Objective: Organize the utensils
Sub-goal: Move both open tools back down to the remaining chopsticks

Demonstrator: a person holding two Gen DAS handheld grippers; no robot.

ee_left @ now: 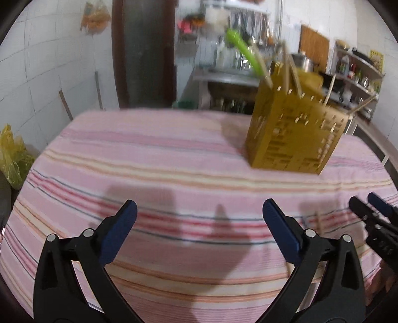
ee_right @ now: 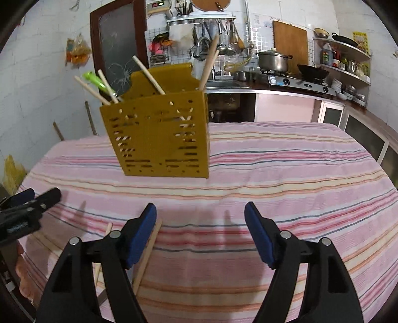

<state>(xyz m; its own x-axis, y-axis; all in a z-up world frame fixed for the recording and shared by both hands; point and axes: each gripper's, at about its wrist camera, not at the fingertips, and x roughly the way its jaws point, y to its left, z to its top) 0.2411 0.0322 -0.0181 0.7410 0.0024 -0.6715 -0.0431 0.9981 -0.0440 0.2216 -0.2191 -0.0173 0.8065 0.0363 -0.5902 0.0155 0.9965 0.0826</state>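
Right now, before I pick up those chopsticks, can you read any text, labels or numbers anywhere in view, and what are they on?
Nothing can be read.
Red digits on the wall box: too small.
Yellow poster by the shelves: too blurred.
Stove's front label: too small.
Bottles on the shelf: labels illegible.
Yellow utensil holder: only slots, no text.

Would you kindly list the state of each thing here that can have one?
Left claw: open, empty.
Right claw: open, empty.
Holder: upright on the table, holding chopsticks and a green utensil.
Green utensil: leaning in the holder.
Loose chopsticks: lying flat on the cloth, beside the right claw.
Pot: lidded, on the stove.
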